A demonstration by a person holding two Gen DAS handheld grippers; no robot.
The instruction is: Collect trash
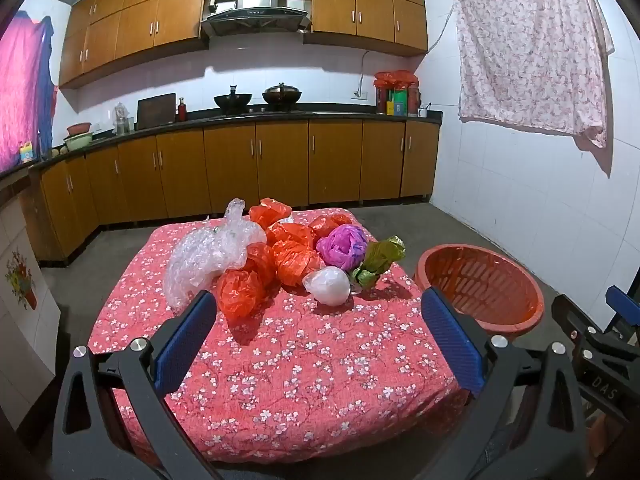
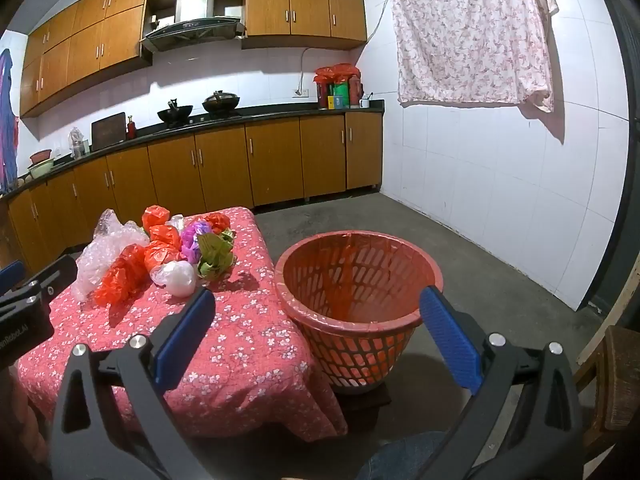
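A pile of crumpled plastic bags lies on the far half of a table with a red flowered cloth (image 1: pixel 304 380): several orange-red bags (image 1: pixel 240 292), a clear bubble-wrap wad (image 1: pixel 208 256), a white ball (image 1: pixel 327 285), a purple bag (image 1: pixel 343 245) and a green one (image 1: pixel 378 260). The pile also shows in the right wrist view (image 2: pixel 160 256). A red basket (image 2: pixel 356 300) with a red liner stands on the floor right of the table. My left gripper (image 1: pixel 318 332) is open and empty, short of the pile. My right gripper (image 2: pixel 316 332) is open and empty, above the basket's near rim.
Wooden kitchen cabinets (image 1: pixel 256 168) and a dark counter with pots run along the back wall. A flowered cloth (image 2: pixel 472 32) hangs on the white right wall. Grey floor (image 2: pixel 480 248) lies around the basket. A wooden stool (image 2: pixel 616 376) stands at the right edge.
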